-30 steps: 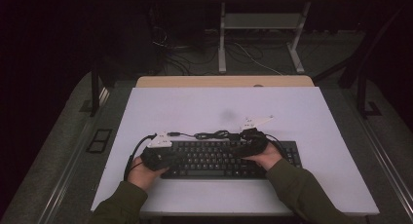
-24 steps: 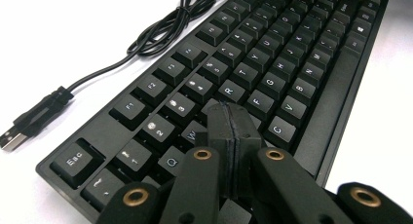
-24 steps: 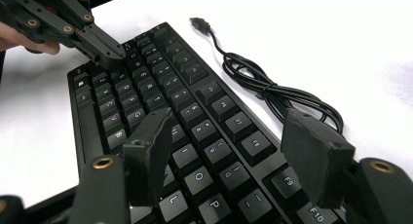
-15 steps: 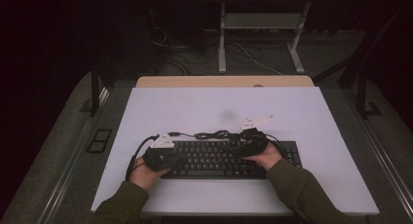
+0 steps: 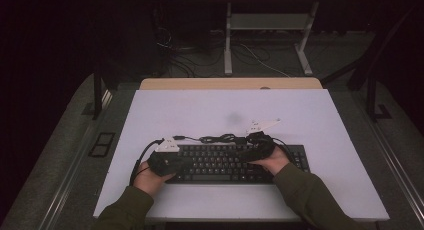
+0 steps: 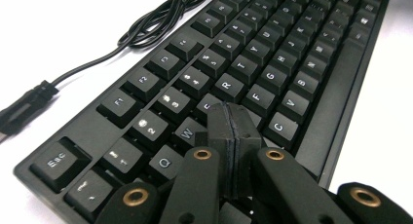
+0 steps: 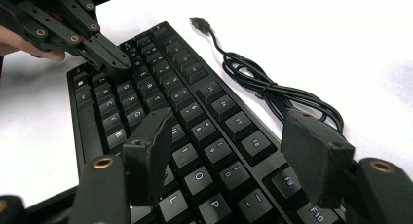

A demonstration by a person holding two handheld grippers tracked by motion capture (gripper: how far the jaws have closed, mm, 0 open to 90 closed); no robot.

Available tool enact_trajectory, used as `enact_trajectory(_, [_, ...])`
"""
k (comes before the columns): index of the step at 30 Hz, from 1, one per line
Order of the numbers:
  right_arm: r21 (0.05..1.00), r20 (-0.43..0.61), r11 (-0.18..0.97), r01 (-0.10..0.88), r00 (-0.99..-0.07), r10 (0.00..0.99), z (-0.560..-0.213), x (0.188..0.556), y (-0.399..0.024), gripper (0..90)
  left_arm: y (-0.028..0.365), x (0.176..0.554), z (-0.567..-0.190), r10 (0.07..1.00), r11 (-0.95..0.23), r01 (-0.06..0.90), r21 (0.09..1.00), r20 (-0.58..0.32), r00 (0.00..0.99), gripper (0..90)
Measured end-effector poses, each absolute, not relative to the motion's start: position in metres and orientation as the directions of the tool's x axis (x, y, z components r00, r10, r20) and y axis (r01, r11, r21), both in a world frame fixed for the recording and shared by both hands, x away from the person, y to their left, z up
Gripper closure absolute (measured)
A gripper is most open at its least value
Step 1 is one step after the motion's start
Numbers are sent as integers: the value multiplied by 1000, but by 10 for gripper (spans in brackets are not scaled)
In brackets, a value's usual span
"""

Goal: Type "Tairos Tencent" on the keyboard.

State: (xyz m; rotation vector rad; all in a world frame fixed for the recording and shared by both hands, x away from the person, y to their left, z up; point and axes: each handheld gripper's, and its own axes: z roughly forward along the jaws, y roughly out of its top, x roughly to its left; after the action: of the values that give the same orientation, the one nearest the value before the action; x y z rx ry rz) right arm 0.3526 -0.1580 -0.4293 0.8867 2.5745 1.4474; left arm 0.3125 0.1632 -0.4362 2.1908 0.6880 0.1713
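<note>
A black keyboard [image 5: 225, 164] lies on the white table near the person's edge, its cable [image 5: 220, 138] bundled just behind it. My left gripper [image 6: 233, 116] is shut with nothing between its pads, and its tip sits over the keys around W and E [image 6: 187, 133]. In the right gripper view, that left gripper [image 7: 122, 63] points down at the upper-left letter keys; whether it presses one I cannot tell. My right gripper [image 7: 229, 119] stands open above the keyboard [image 7: 195, 121], straddling the number and function rows and holding nothing. Both hands rest at the keyboard's ends.
The cable [image 7: 272, 92] ends in a loose USB plug [image 7: 199, 23] lying on the white table top [image 5: 210, 107]. Bare table lies behind and to both sides of the keyboard. A wooden desk edge [image 5: 230, 83] and dark floor with wires sit beyond.
</note>
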Motion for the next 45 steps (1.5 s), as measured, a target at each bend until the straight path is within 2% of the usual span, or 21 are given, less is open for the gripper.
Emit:
enact_trajectory(30, [802,230,382,459,-828,512,-428,353,-159,351,167,310,-426,538,-494,410,767,-100,837,889])
enact_trajectory(41, [812,225,364,457,-820,526,-429,354,-158,213,162,306,-423,521,-483,403,777,-115,846,888])
enact_trajectory(45, [814,215,366,451,-820,531,-430,354,-157,194,161,305,-423,515,-480,402,779,-121,849,888])
